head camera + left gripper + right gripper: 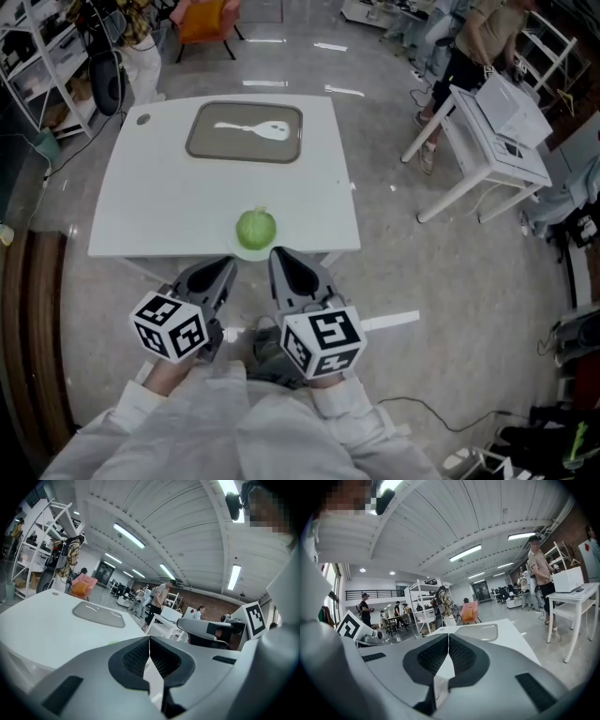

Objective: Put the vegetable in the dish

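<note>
**Head view.** A white table (150, 206) carries the round green vegetable (255, 229) at its near edge, about midway along. The dish (246, 157), a shallow rectangular one, sits toward the far side, well apart from the vegetable. A white spoon-shaped item (255, 128) lies in it. The left gripper (228, 265) and right gripper (278, 256) are side by side just short of the near edge. Neither touches the vegetable.

**Left gripper view.** The jaws are pressed together with nothing between them. Only a green sliver of the vegetable shows above the gripper body.

**Right gripper view.** The jaws are likewise closed and empty. The dish is visible beyond them, and the vegetable is hidden.

**Assessment.** The vegetable appears light, leafy and fairly firm. Being round, it is liable to roll or slip. The best hold is judged to be across its widest middle, with moderate pressure to avoid bruising. The jaws must open before any grasp.
</note>
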{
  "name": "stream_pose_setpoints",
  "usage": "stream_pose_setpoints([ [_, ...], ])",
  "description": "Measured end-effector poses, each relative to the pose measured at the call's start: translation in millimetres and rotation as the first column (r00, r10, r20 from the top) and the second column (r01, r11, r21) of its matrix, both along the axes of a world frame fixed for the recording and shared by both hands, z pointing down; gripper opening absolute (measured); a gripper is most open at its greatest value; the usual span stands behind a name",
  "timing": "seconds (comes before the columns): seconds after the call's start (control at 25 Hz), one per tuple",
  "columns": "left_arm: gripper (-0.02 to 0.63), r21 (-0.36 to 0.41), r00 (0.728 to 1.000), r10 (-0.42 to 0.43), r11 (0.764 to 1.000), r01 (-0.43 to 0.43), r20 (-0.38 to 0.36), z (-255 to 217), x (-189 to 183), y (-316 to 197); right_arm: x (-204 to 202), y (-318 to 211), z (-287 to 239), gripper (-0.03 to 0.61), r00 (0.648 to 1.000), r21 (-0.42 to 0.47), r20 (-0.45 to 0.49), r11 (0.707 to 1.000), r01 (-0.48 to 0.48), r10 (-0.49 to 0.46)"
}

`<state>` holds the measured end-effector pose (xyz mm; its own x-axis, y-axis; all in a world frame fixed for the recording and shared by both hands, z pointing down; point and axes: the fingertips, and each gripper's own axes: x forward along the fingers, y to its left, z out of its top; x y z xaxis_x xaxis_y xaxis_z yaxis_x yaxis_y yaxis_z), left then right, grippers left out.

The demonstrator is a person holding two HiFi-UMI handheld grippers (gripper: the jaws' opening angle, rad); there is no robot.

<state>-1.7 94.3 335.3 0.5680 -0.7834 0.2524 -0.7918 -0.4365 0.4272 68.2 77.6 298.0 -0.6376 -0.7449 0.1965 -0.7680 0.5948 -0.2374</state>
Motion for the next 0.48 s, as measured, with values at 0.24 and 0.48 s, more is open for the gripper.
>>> stream_pose_setpoints([
  [0.24, 0.008, -0.004, 1.0, -0.026, 1.0, 0.026, 0.002, 2, 2, -38, 4, -37, 5, 0.012, 1.0, -0.009, 0.001, 1.0, 0.028, -0.028],
  [0.48, 0.008, 0.001, 0.999, -0.043, 0.999, 0.043, 0.002, 3, 5, -66, 11, -67, 9, 0.012, 0.999, -0.018, 0.002, 0.999, 0.04, -0.04],
])
